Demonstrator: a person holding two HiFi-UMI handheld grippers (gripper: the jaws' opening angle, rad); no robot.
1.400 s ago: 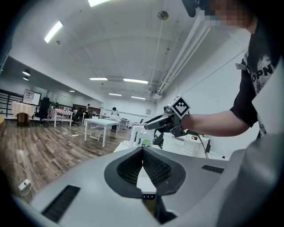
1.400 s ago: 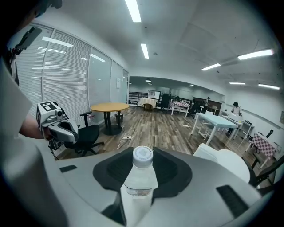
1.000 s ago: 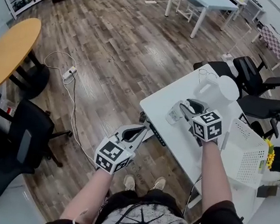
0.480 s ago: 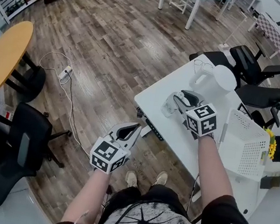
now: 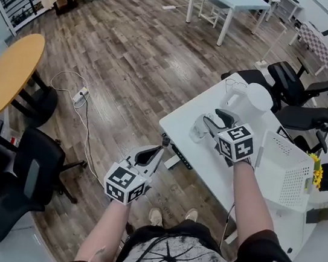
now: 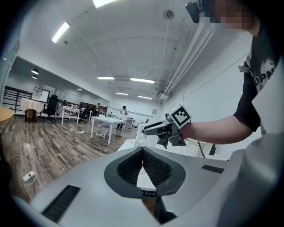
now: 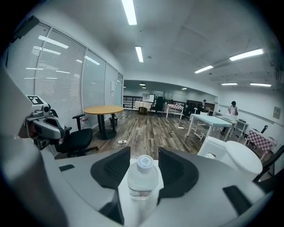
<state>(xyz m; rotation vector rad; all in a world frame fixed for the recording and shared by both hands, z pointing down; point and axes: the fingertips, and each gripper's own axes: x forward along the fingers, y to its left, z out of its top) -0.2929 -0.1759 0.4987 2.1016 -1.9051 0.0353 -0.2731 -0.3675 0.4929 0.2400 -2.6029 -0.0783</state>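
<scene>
The left gripper [image 6: 143, 150], jaws closed on nothing, is held clear over the brown wood-plank floor [image 5: 131, 61], just off the white rectangular table [image 5: 179, 129]. Near that table's edge a small clear plastic bottle with a white cap [image 7: 142, 179] is stood upright, bracketed by the parted jaws of the right gripper [image 5: 213, 119], seemingly without pressure; its base is cut off from view.
</scene>
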